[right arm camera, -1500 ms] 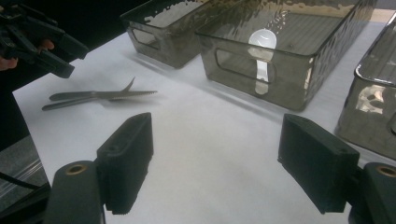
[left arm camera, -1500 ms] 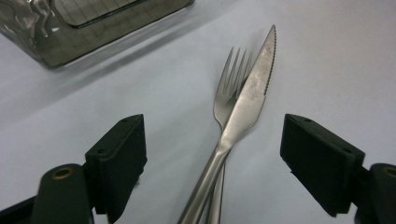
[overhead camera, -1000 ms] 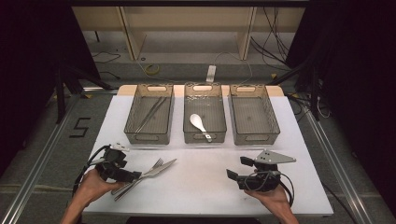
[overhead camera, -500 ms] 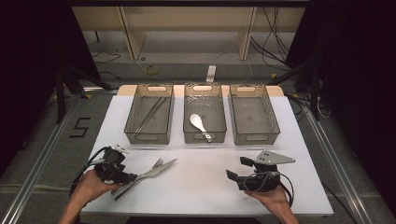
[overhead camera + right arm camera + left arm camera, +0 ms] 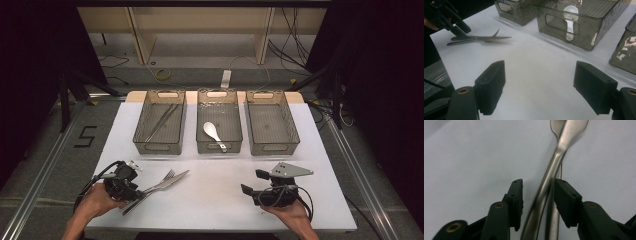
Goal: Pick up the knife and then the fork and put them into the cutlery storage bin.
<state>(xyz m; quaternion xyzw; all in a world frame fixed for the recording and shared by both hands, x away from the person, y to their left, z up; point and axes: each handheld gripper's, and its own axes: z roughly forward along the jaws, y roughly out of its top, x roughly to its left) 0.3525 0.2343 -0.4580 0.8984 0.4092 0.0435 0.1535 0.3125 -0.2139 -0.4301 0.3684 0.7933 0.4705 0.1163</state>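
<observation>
High view: middle bin point(image 5: 218, 123) holds white spoon point(image 5: 212, 132).

White table point(image 5: 225, 200), smoky grey bins point(image 5: 160, 122), white spoon point(image 5: 212, 131), silver knife point(image 5: 170, 181) w/ fork point(image 5: 161, 179).

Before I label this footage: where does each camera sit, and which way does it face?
High view: fixed above the person's side, facing forward and down on the table and three bins; both hands and claws show.
Left gripper view: rides the left claw, looking along the knife and fork between its jaws.
Right gripper view: rides the right claw, open, facing the spoon bin.
All three share the knife and fork.
</observation>
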